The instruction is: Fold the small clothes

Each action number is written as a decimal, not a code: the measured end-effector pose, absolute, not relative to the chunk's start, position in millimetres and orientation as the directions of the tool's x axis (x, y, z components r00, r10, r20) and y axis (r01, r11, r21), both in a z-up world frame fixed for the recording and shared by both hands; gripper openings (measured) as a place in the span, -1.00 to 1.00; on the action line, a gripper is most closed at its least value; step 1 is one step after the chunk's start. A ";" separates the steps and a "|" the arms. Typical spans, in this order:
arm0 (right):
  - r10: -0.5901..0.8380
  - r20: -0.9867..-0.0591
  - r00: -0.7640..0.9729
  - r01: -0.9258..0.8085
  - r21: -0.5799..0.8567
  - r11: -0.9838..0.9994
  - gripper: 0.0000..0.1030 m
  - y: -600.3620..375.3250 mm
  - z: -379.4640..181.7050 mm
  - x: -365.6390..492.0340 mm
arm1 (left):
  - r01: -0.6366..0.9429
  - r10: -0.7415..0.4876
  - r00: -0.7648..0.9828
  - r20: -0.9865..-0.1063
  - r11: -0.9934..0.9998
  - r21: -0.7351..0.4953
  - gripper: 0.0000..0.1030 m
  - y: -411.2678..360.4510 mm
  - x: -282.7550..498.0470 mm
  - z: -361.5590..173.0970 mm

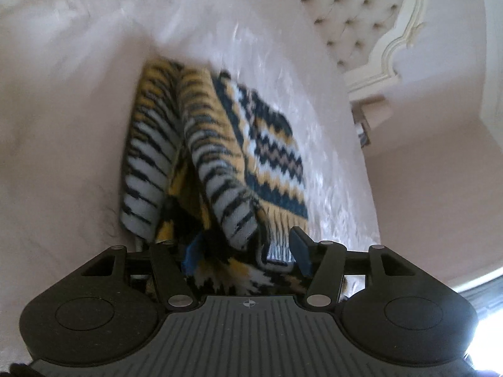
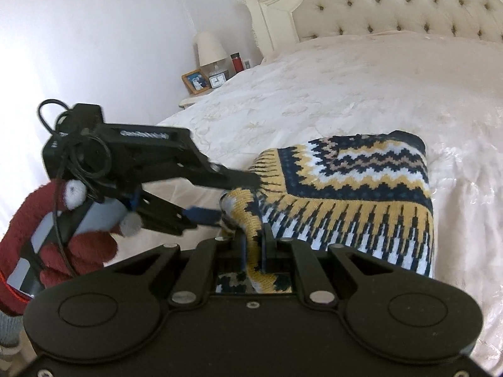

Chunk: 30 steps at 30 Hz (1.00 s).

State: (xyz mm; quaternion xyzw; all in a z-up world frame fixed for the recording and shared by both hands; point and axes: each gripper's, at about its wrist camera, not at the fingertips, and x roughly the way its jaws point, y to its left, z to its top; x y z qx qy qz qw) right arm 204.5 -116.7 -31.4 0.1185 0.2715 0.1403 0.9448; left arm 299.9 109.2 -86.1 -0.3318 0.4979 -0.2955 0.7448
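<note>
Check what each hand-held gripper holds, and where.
Right hand-held gripper is shut on the patterned sweater at its near folded edge. Left hand-held gripper is open around the same bunched edge, not clamping.

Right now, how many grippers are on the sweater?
2. The right gripper is shut on the sweater at its near edge; the left gripper, open, straddles the edge just left of it.

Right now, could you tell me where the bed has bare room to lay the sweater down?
Bare bedspread stretches from the sweater to the tufted headboard. The near edge is crowded: left tongs and right tongs meet on the sweater's corner.
</note>
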 end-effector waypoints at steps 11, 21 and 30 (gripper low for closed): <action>0.285 -0.475 0.833 -0.263 0.113 0.958 -0.72 -85.5 -29.9 199.6 | 0.282 -0.672 0.528 -0.519 0.716 -0.639 -0.58 95.5 288.6 -60.9; 0.309 -0.609 0.731 -0.331 0.080 0.940 -0.27 -53.3 -70.4 234.6 | 0.138 -0.640 0.494 -0.589 0.726 -0.674 -0.49 115.5 299.3 -88.0; 0.481 -0.554 0.679 -0.487 0.149 0.860 0.05 -55.7 -56.3 205.3 | 0.118 -0.614 0.526 -0.588 0.737 -0.665 -0.44 134.2 285.0 -87.5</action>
